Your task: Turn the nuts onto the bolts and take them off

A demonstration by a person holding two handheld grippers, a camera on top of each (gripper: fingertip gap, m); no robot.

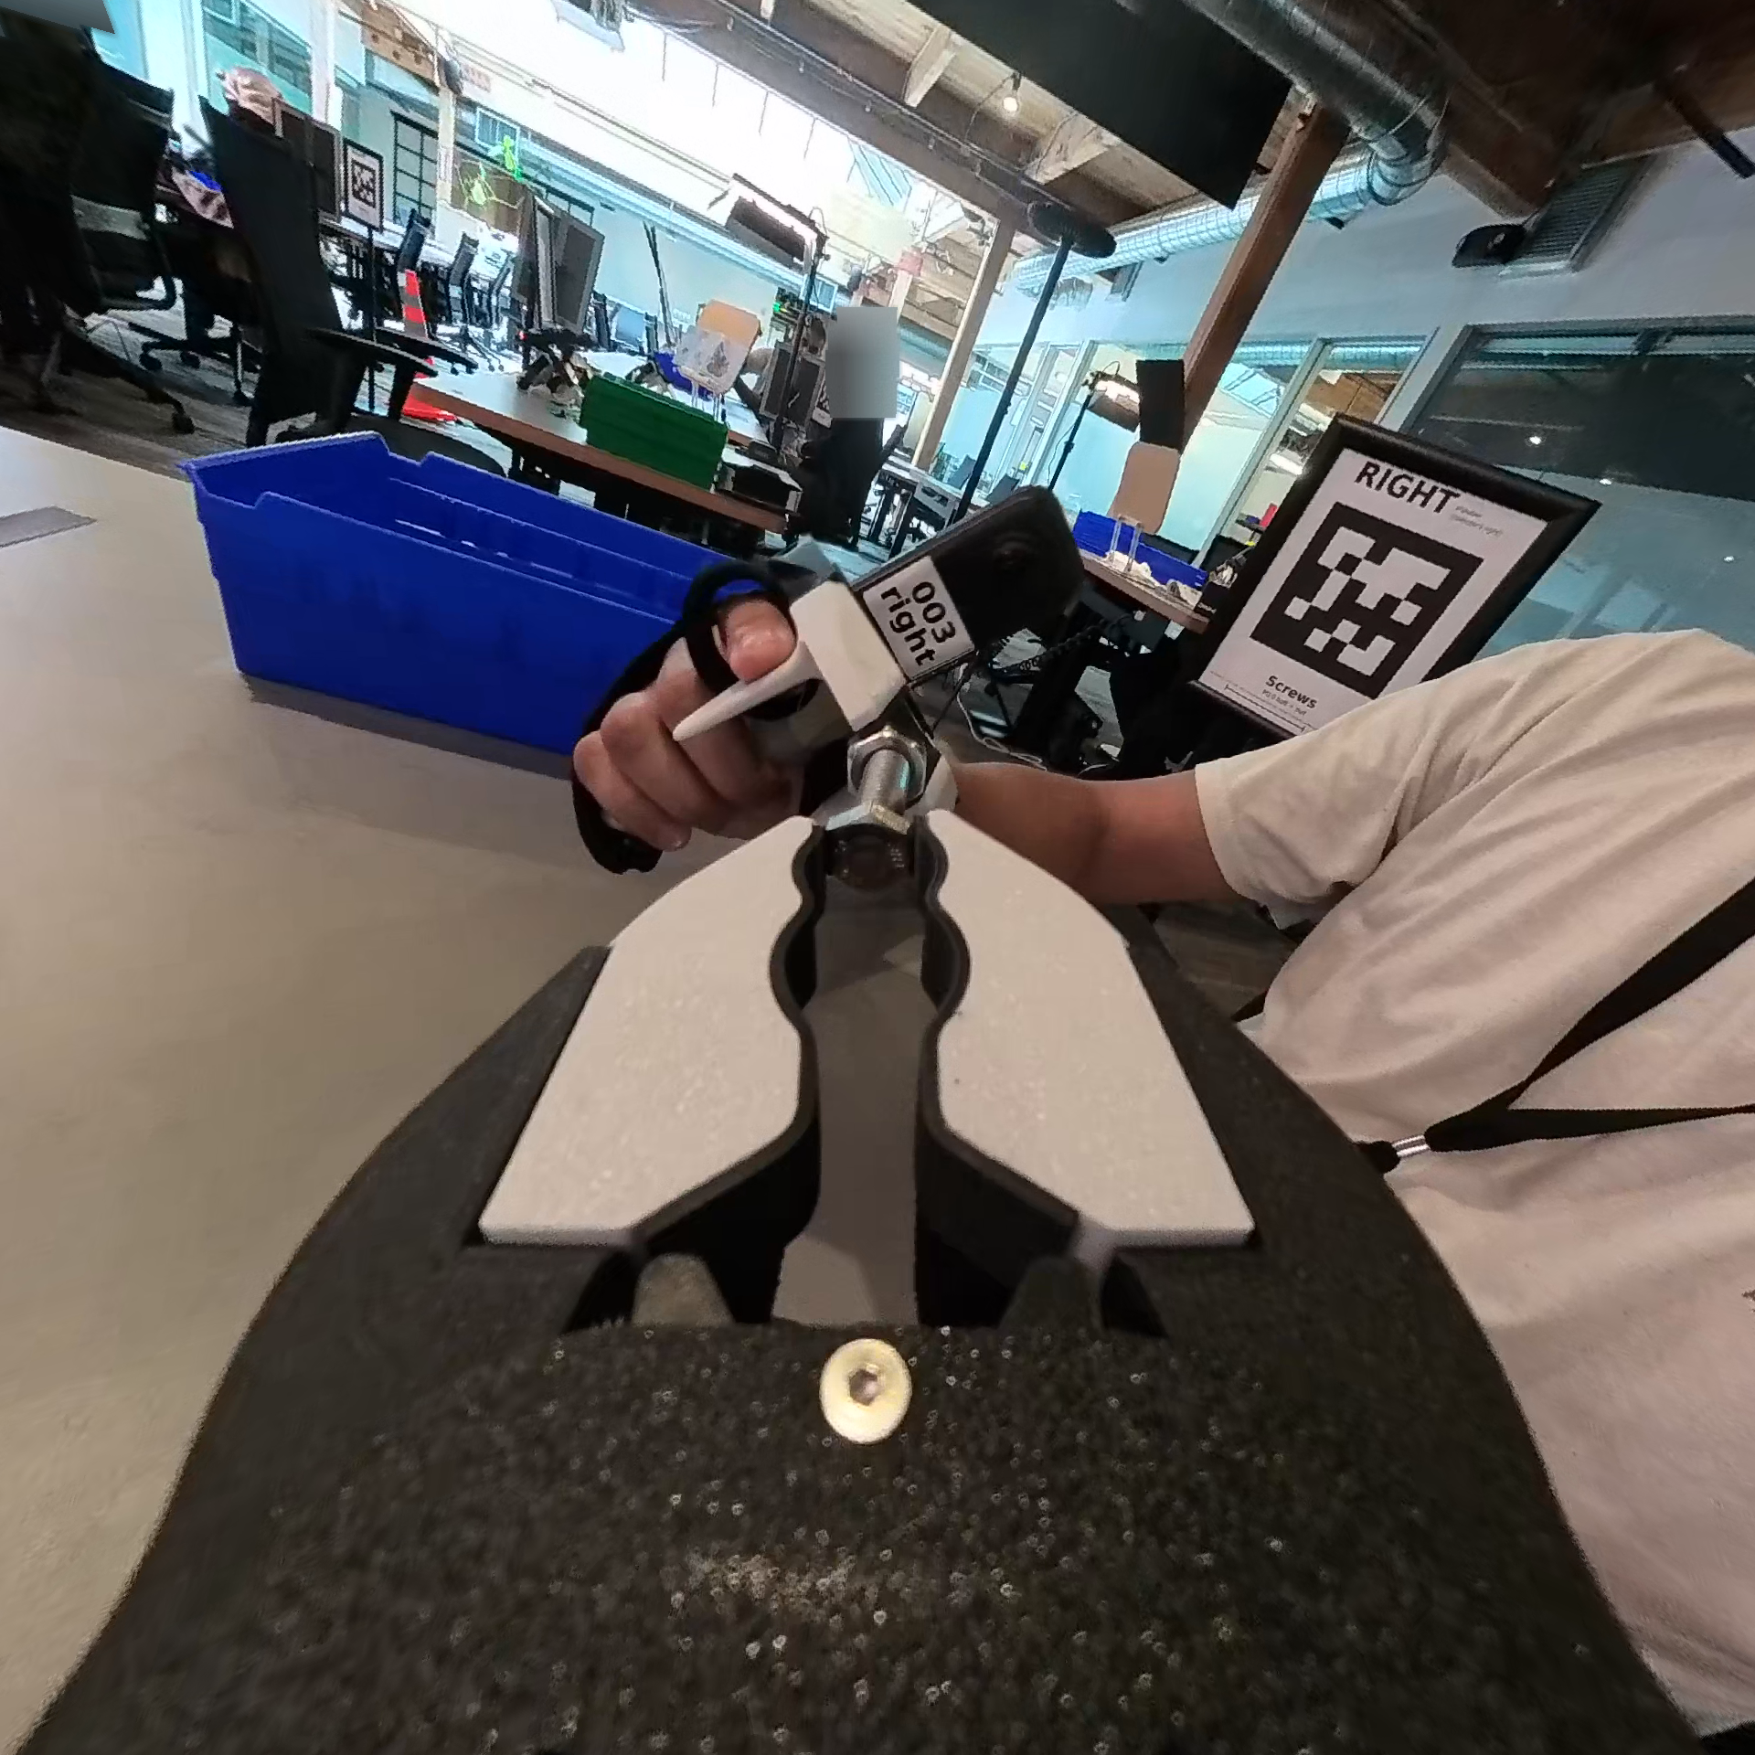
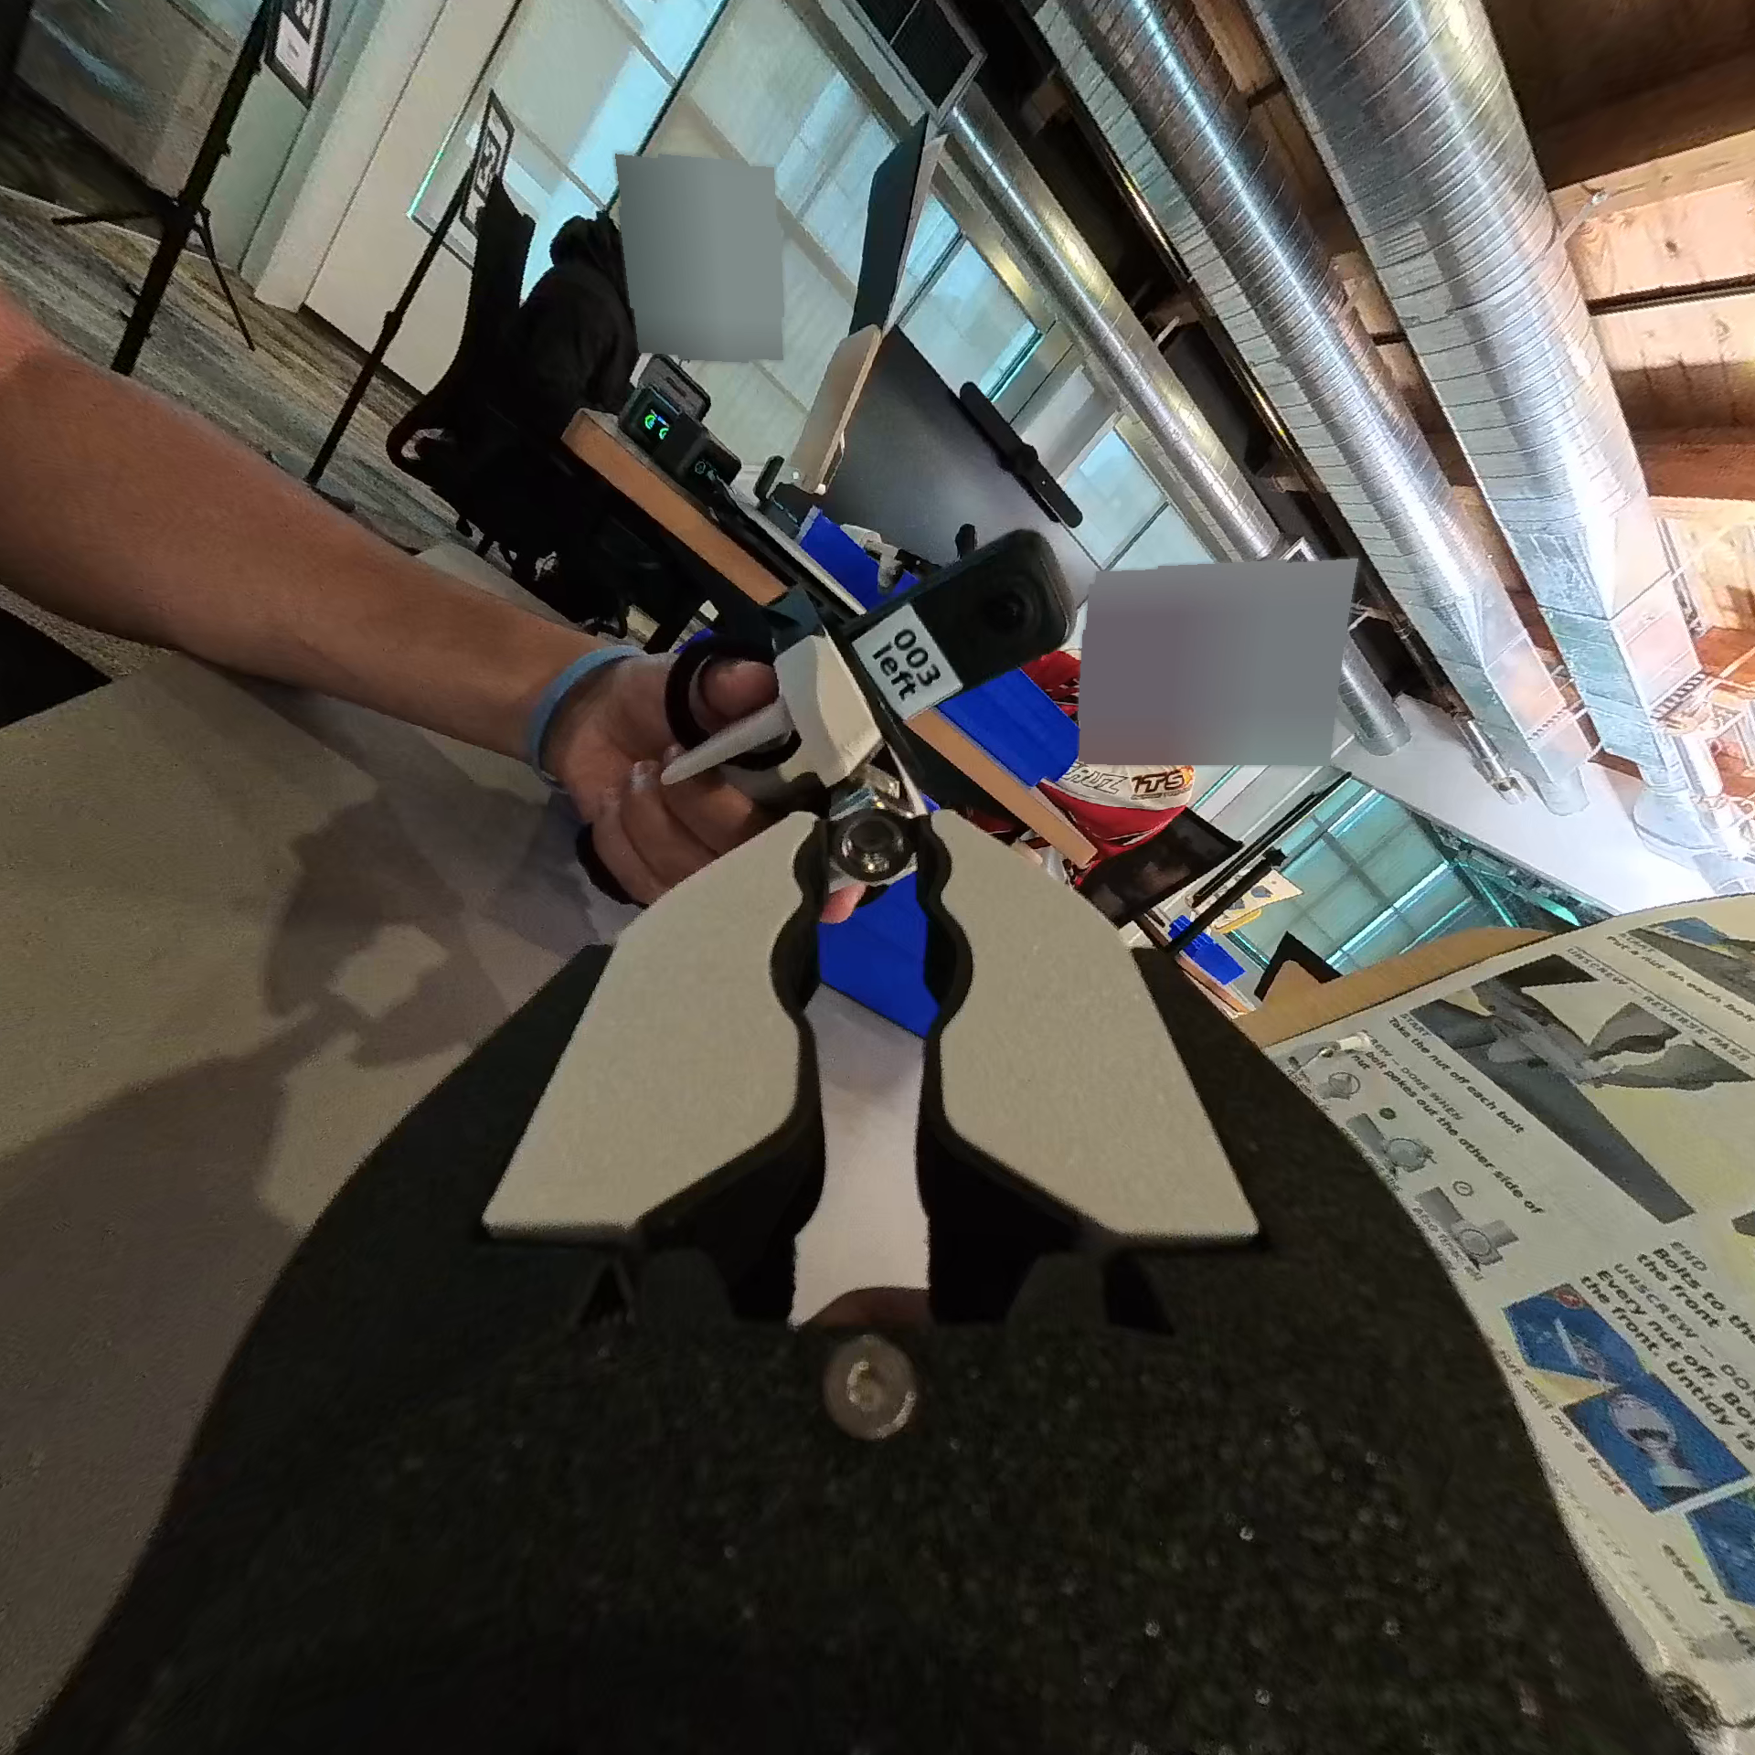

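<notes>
A silver bolt (image 1: 881, 790) is held in the air between my two grippers, above the grey table. My left gripper (image 1: 869, 845) is shut on the bolt's hex head (image 1: 859, 824). The threaded shank runs away from it to a hex nut (image 1: 888, 753). In the right wrist view my right gripper (image 2: 866, 855) is shut on that nut (image 2: 862, 843), seen end-on with the bolt's end in its middle. The two grippers face each other tip to tip, each held in a person's hand.
A blue plastic bin (image 1: 427, 570) stands on the grey table (image 1: 190, 902) to the far left. A framed sign with a black-and-white marker (image 1: 1368, 589) stands at the right. A printed instruction sheet (image 2: 1567, 1187) lies at the right. The person's white shirt (image 1: 1519, 950) is close by.
</notes>
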